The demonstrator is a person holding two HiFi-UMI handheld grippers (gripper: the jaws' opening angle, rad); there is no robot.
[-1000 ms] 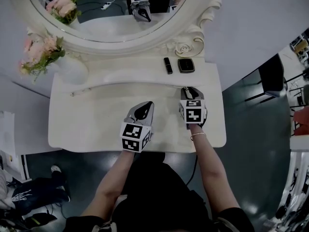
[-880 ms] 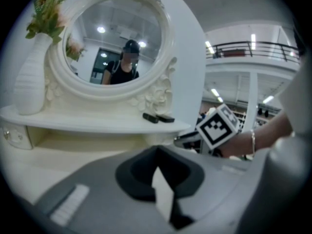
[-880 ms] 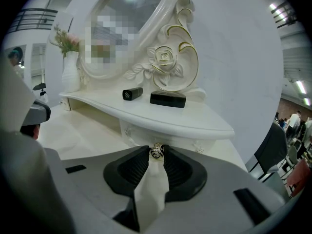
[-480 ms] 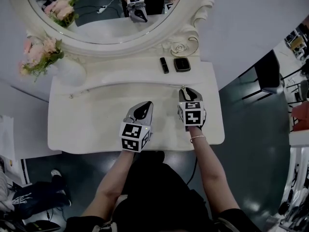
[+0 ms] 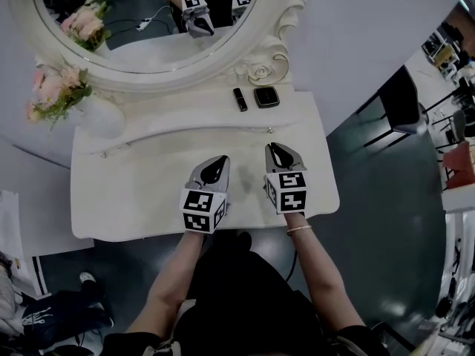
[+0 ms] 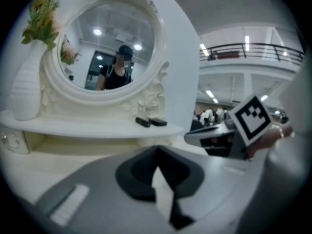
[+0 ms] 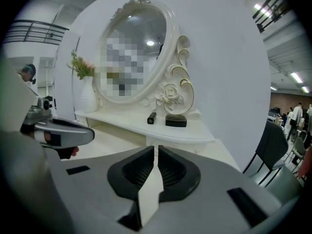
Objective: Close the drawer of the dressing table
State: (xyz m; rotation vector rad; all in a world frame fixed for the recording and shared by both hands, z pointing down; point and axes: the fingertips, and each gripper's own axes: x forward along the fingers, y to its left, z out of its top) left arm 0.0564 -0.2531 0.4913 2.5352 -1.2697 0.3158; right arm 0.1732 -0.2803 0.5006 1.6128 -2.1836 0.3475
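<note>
The white dressing table [image 5: 96, 206] has a shallow drawer front [image 5: 185, 135] under its upper shelf, with a small knob [image 5: 269, 130] at the right end. The front looks flush with the shelf edge. My right gripper [image 5: 272, 147] hovers just short of that knob, apart from it. Its jaws are closing, with only a thin slit left and nothing between them [image 7: 156, 147]. My left gripper [image 5: 220, 159] hangs beside it over the tabletop, shut and empty [image 6: 157, 150].
A black lipstick [image 5: 240, 99] and a dark compact [image 5: 266, 96] lie on the upper shelf below the oval mirror [image 5: 148, 21]. A white vase of pink flowers [image 5: 95, 116] stands at the shelf's left end. A dark chair [image 5: 397, 102] stands to the table's right.
My right gripper has drawn back from the drawer knob towards the person and risen, and its jaws have narrowed. The left gripper has stayed in place.
</note>
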